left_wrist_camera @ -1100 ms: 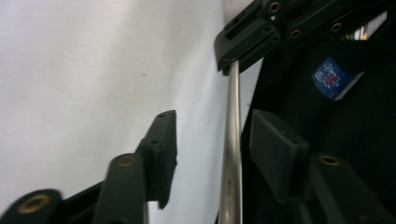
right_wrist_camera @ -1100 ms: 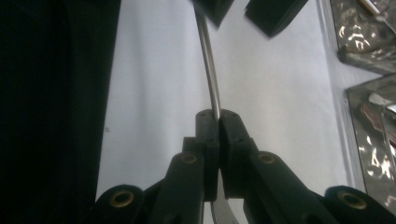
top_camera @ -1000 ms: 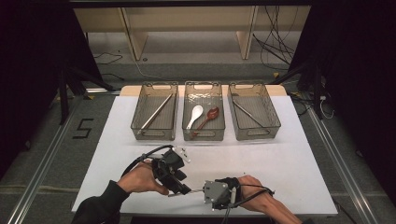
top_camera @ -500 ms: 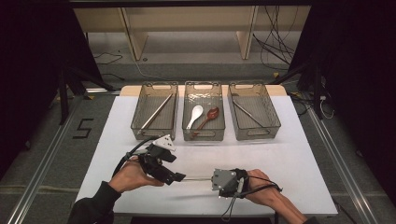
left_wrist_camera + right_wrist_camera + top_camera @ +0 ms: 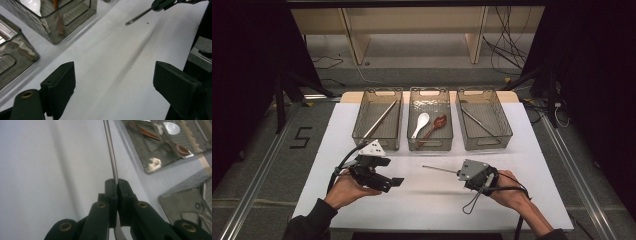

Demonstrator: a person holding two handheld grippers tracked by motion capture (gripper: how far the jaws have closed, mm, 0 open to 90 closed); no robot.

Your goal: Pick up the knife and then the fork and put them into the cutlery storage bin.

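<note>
High view: white table, three clear bins in a row at its far side — left bin has one metal utensil lying diagonally, middle bin has one white spoon and one reddish-brown spoon, right bin has one thin metal utensil. Two grippers near the front edge, well apart. Right gripper has its jaws pressed together on one thin metal utensil, held above the table in front of the middle bin, stem pointing toward the left gripper. Right gripper view confirms the pinch: stem runs straight out from between the pads, and a wider flat bit pokes out below them, so the hold is probably near the handle end. Left gripper is spread wide with nothing between the jaws. Handling guess: light, stiff, smooth metal, thin round stem, so likely to twist or slip in a flat pinch. Better grip is on the flatter handle section, not the bare stem. Count: three bins, five utensils total, two grippers.
</note>
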